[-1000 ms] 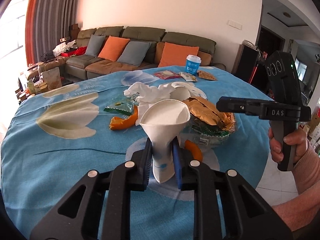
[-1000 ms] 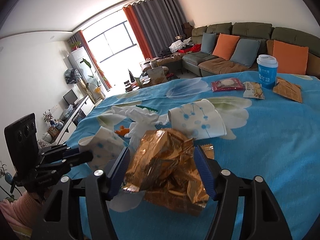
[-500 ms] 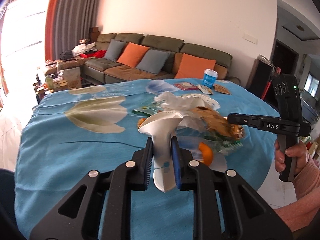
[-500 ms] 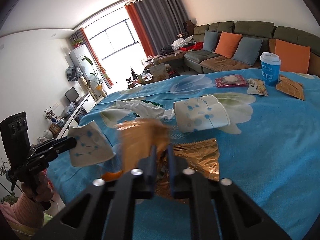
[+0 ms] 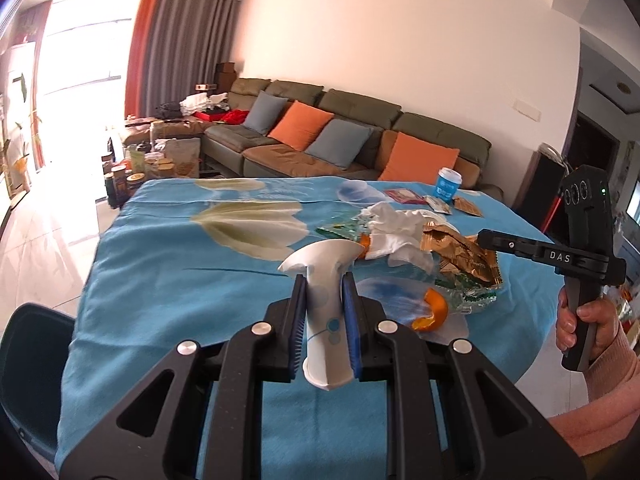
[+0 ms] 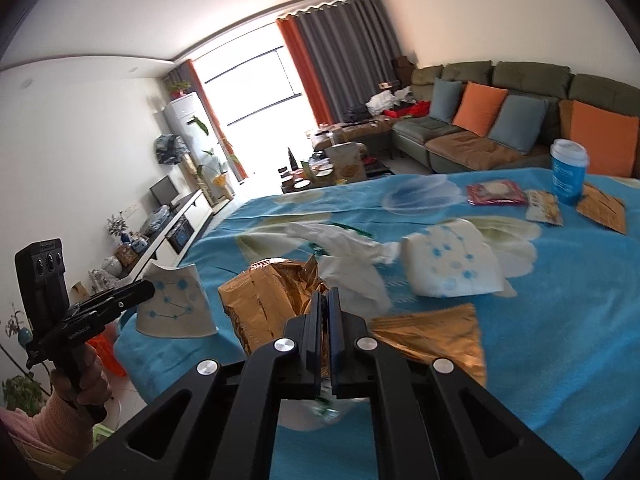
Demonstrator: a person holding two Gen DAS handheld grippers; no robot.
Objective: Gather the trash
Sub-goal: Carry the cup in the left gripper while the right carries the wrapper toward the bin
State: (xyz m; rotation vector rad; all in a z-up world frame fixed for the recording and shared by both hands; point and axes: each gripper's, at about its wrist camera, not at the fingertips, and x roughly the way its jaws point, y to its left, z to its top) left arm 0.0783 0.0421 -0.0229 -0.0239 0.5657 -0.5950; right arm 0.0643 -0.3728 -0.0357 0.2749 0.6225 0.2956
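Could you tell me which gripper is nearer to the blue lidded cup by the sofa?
Right. The right gripper sits mid-table nearer the blue cup; the left gripper hangs farther back.

A home living room: sofa, curtains, television.

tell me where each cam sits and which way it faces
Left wrist: on the left gripper, angled down across the blue tablecloth toward the sofa; its jaws squeeze a paper cup; the right hand shows.
Right wrist: on the right gripper, facing the window; jaws shut on a gold wrapper; the left hand shows.
Shared: cup, wrapper, sofa, white tissue.
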